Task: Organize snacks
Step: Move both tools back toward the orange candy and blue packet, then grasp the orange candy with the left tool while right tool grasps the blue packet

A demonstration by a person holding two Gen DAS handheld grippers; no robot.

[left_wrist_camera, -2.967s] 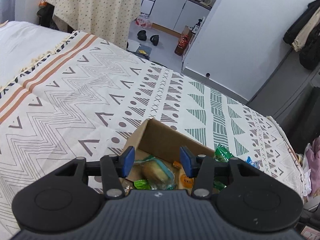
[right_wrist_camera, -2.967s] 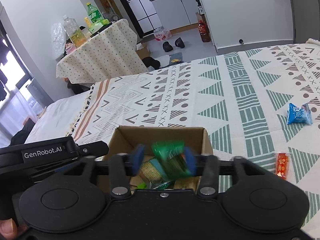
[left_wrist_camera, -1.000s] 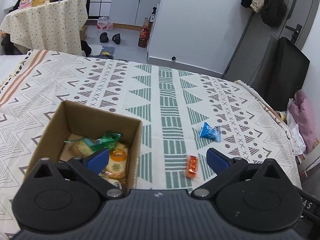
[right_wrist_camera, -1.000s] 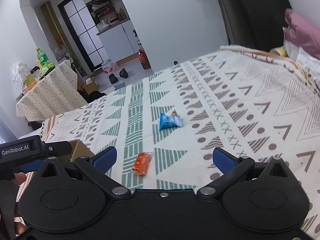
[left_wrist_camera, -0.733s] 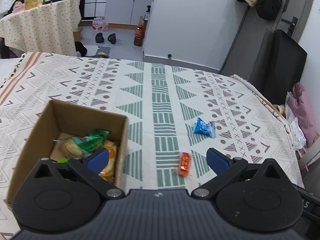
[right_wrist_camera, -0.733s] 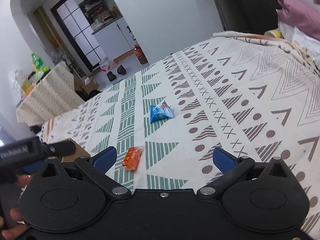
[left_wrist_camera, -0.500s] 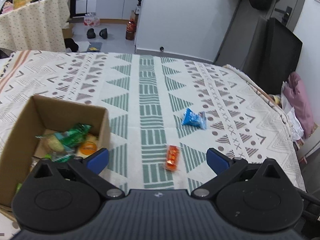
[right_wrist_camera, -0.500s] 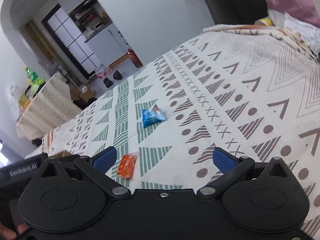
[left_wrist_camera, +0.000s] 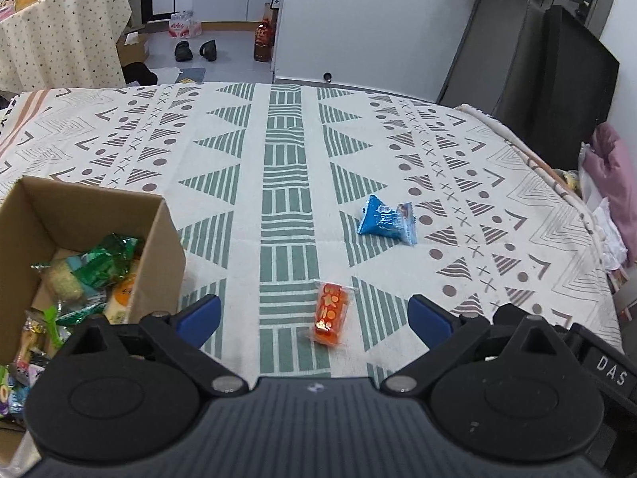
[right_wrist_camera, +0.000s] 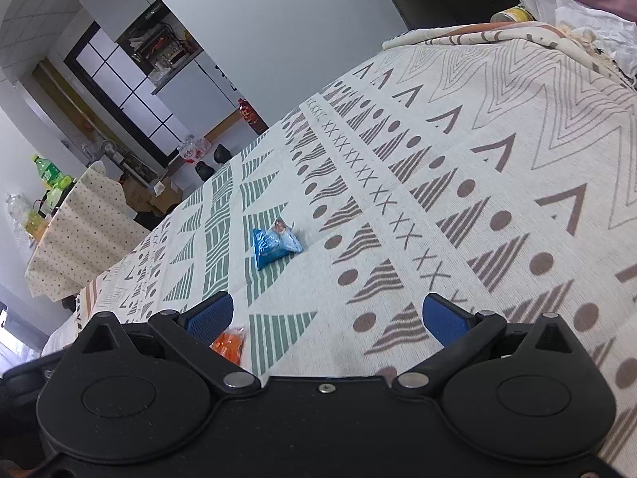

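I am holding my left gripper (left_wrist_camera: 314, 316) wide open around the orange snack packet (left_wrist_camera: 331, 312) at lower centre, ready to grip it. My right gripper (right_wrist_camera: 327, 316), also wide and empty, is pointing toward the blue packet (right_wrist_camera: 274, 242) mid-frame; both belong in the cardboard box (left_wrist_camera: 159, 239) at left.

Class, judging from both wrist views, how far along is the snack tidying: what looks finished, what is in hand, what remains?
Done: several snacks already lie in the cardboard box. In hand: nothing; the left gripper and right gripper are both open and empty. Left: the orange packet and the blue packet lie loose on the patterned bedspread, outside the box.
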